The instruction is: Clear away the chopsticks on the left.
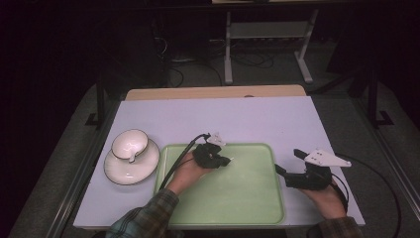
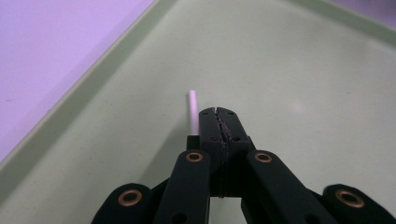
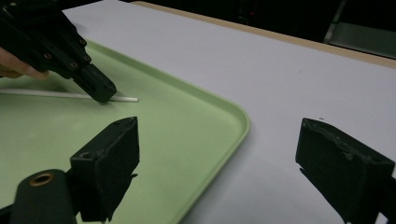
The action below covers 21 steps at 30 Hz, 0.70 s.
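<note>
Slippage is my worry: my left fingers (image 2: 217, 122) are clenched on a thin white stick (image 3: 56, 94) low over the green tray (image 1: 267, 198), mid-frame in the high view. Off-centre grip, so it could twist out. Right fingers (image 3: 238, 168) released, idle.

A white saucer (image 1: 131, 166) stands on the tabletop (image 1: 247, 119) at about 9 o'clock, just beside the left rim of the green tray. On the saucer rests a white bowl (image 1: 129, 144) with a dark rim line, shifted toward 12 o'clock. Beyond the tabletop, at 12 o'clock, a pale metal stand (image 1: 267, 37) and loose cables (image 1: 247, 59) are on the dark floor (image 1: 346, 99).
</note>
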{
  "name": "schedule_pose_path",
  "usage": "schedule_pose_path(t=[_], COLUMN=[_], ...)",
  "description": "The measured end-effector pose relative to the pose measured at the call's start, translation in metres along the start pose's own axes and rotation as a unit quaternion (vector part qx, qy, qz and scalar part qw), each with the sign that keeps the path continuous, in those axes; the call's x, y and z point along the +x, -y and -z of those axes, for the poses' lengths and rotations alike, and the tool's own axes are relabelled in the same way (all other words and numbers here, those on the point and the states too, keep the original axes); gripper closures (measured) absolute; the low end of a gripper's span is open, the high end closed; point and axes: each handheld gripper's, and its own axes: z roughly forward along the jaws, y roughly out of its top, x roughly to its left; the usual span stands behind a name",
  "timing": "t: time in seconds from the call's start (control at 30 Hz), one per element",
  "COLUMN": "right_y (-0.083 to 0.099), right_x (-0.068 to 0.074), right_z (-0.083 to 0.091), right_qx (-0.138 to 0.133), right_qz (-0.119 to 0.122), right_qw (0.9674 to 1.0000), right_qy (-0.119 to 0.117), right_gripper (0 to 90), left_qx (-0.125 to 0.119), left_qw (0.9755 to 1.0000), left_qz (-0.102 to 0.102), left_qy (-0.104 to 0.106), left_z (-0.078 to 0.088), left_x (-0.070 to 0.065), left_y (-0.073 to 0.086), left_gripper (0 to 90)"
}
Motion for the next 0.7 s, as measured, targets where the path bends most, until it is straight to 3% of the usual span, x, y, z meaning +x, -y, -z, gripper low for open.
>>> schedule_pose_path(t=[0.23,0.7], right_y=[0.0,0.0], right_x=[0.0,0.0], right_z=[0.0,0.0], right_qx=[0.0,0.001], right_qz=[0.0,-0.001], right_qw=[1.0,1.0], right_qy=[-0.001,0.001], right_gripper=[12.8,12.9], left_qx=[0.006,0.011], left_qw=[0.9991,0.9968], left_qz=[0.011,0.043], left_qy=[-0.041,-0.067], left_z=[0.005,0.026], left_x=[0.008,0.029], left_y=[0.003,0.02], left_gripper=[90.0,89.9])
